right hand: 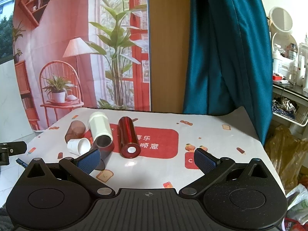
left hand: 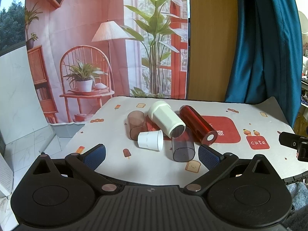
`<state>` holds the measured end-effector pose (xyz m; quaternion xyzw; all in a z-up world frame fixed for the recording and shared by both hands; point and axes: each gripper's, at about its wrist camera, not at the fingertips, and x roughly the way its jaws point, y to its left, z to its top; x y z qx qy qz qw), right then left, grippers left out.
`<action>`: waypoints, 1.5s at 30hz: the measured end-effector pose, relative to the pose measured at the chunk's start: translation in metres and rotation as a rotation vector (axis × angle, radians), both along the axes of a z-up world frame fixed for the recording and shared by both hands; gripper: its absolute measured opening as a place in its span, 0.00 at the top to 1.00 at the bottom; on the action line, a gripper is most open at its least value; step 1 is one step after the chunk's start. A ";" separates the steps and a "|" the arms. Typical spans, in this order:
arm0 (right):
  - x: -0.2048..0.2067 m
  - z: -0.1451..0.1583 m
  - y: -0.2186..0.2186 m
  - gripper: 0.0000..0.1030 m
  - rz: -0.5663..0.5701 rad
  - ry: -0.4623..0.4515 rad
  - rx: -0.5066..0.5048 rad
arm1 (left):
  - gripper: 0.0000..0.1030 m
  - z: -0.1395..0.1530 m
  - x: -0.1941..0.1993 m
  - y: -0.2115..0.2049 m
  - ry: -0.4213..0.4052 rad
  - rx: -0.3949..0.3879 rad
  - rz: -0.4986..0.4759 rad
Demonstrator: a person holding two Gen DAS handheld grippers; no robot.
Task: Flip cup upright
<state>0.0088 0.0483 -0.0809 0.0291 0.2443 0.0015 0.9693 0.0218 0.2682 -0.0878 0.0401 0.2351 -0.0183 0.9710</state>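
Each wrist view looks forward and slightly down along its own gripper from low over the near edge of the worktop. The left gripper faces the cups close ahead; the right gripper sees them ahead-left, sharing the same cluster.

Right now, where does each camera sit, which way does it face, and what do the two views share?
Left wrist: on the left tool, facing forward over the table; both its blue pads show, spread open, with the right tool's tip at the right edge.
Right wrist: on the right tool, further right, facing the same way; its open pads show.
Shared: the red tube, white cup and white bottle, all lying down.
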 end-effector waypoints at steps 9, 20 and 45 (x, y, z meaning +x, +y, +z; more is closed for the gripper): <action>0.001 -0.003 0.000 0.00 0.016 0.020 0.016 | 0.00 -0.001 0.001 0.000 0.003 0.001 -0.001; 0.001 -0.002 0.000 0.00 0.030 0.025 0.036 | 0.00 -0.002 0.002 -0.001 0.009 -0.001 -0.003; 0.005 0.000 -0.012 0.00 0.034 0.034 0.076 | 0.00 -0.002 0.005 0.004 0.023 -0.033 0.002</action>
